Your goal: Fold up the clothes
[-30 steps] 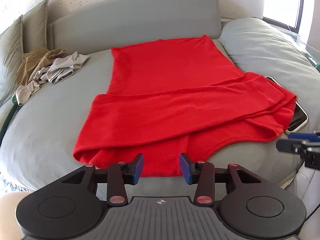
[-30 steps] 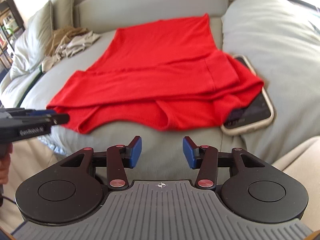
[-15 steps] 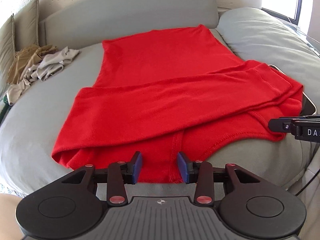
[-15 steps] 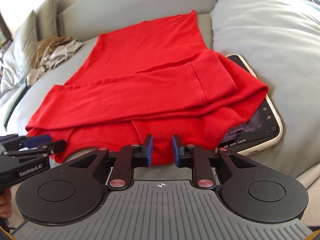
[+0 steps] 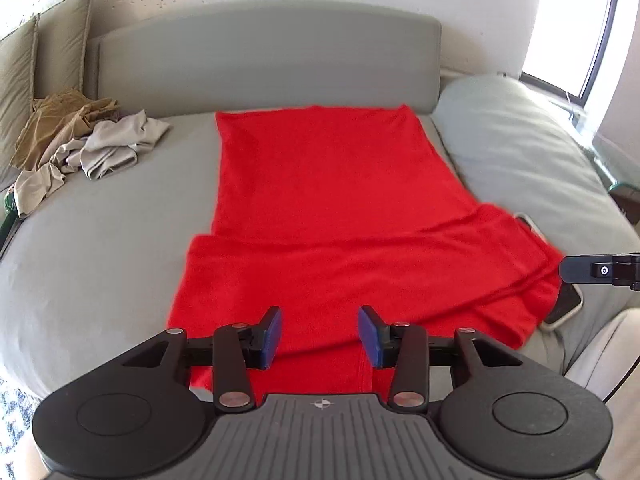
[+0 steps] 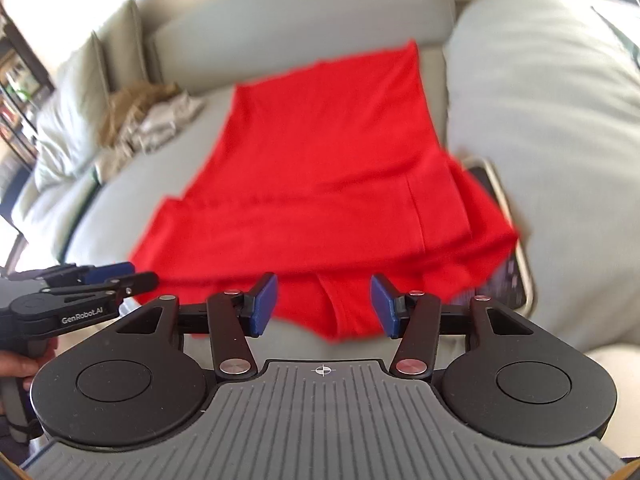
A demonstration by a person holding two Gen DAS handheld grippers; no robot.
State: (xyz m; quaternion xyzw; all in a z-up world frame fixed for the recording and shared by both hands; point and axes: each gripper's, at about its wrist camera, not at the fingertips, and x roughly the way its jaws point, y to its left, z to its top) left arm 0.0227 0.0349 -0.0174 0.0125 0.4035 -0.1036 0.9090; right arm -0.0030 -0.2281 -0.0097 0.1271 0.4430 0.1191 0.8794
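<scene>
Both tools higher, jaws opening, over flat red garment (image 5: 336, 216).

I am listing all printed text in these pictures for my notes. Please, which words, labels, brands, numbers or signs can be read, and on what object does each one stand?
"GenRobot.AI": white letters on the black side of the left gripper, seen in the right wrist view.
Phone screen, partly under the red garment: some marks show, too blurred to read.
Crosshair sign, no letters: on the grey housing of each gripper, including the right gripper.
Nothing else is readable.
</scene>
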